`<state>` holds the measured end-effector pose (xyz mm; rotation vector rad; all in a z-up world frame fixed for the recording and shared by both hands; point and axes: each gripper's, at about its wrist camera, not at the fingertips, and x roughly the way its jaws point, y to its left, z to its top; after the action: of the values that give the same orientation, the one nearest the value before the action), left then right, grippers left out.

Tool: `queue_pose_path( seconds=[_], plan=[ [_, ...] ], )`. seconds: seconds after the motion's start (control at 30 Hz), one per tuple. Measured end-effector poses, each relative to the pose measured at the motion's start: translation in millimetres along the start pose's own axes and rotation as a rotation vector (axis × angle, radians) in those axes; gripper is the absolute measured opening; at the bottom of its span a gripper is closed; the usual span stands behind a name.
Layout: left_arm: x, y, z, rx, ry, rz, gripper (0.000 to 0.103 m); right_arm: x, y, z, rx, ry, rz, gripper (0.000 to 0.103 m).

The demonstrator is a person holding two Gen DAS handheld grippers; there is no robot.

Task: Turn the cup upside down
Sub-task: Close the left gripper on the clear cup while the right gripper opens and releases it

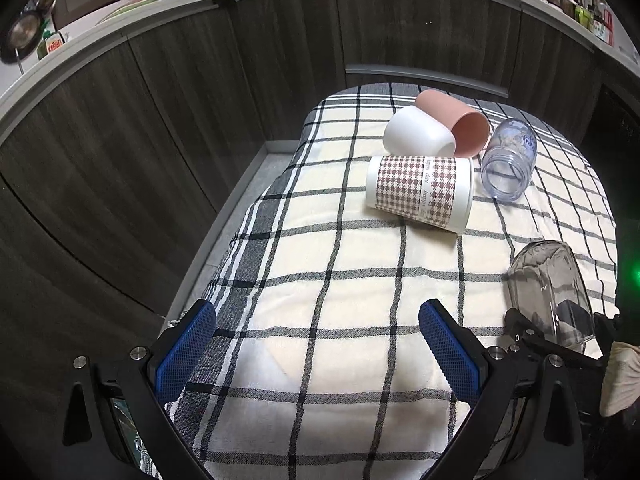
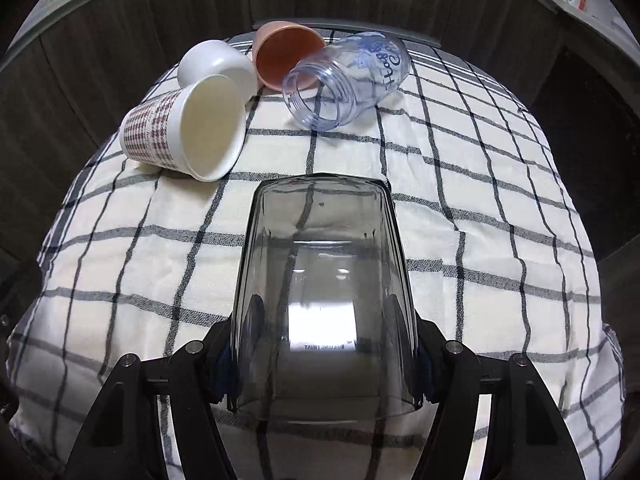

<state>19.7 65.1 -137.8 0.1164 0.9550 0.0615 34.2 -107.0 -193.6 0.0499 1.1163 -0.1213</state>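
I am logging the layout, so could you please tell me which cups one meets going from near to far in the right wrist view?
Near to far: clear glass cup held in the right gripper → houndstooth cup → clear blue jar → white cup → pink cup.

Clear smoky glass cup (image 2: 324,292) upside down, seemingly above cloth.
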Motion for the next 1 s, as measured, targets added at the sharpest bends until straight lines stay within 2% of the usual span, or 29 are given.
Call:
queue_pose_path(
  seconds=[0.1, 0.13, 0.2, 0.33, 0.5, 0.73, 1.0],
  plan=[
    [-2, 0, 1, 0.004, -0.001, 0.003, 0.103, -1, 0, 1, 0.000, -0.001, 0.010, 0.070],
    [-3, -1, 2, 0.008, -0.003, 0.007, 0.103, -4, 0, 1, -0.001, -0.008, 0.015, 0.080],
    [-6, -3, 3, 0.013, -0.002, 0.012, 0.103, -10, 1, 1, -0.005, -0.027, 0.015, 0.088],
    [-14, -7, 7, 0.010, 0.002, 0.007, 0.103, -31, -2, 1, -0.008, -0.060, 0.043, 0.088],
    [-22, -30, 21, 0.018, 0.001, -0.030, 0.103, -68, -36, 6, 0.056, -0.128, 0.057, 0.088],
    [-22, -92, 40, 0.090, 0.036, -0.103, 0.103, -103, -95, 16, 0.133, -0.240, -0.046, 0.093],
    [0, -160, 57, 0.176, 0.157, -0.148, 0.103, -99, -141, 31, 0.132, -0.243, -0.110, 0.093]
  ],
)
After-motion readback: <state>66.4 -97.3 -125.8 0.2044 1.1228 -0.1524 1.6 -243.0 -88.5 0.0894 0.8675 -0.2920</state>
